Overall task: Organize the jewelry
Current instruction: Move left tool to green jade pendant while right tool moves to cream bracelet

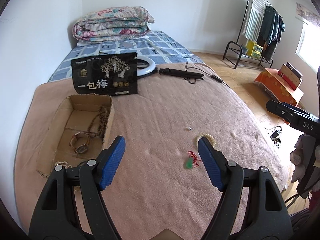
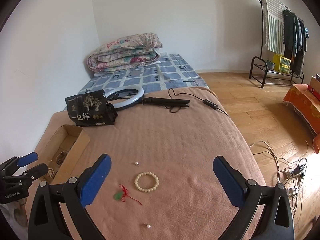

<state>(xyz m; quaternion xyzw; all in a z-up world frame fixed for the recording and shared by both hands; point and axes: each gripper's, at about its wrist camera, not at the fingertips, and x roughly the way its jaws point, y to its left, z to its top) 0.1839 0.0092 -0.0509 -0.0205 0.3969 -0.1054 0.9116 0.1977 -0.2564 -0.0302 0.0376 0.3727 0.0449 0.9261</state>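
Both the left gripper (image 1: 161,143) and right gripper (image 2: 162,165) hover spread wide and empty above a pink blanket (image 2: 180,140). Ahead lie a cream bead bracelet (image 2: 146,181), a green pendant on red cord (image 2: 120,195) and two pearl earrings (image 2: 136,163), with the cardboard box (image 1: 60,132) to the left. The tiny earrings could likely slip from the pads or sink into the soft pile

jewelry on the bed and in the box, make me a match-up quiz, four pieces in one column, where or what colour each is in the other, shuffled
Things:
1. wristwatch
2. pendant
3. cream bead bracelet
4. pearl earring

Descriptions:
A. green, on a red cord
B. inside the cardboard box
C. ring of pale beads on the pink blanket
D. nearest the right wrist camera

Pairs: 1-B, 2-A, 3-C, 4-D
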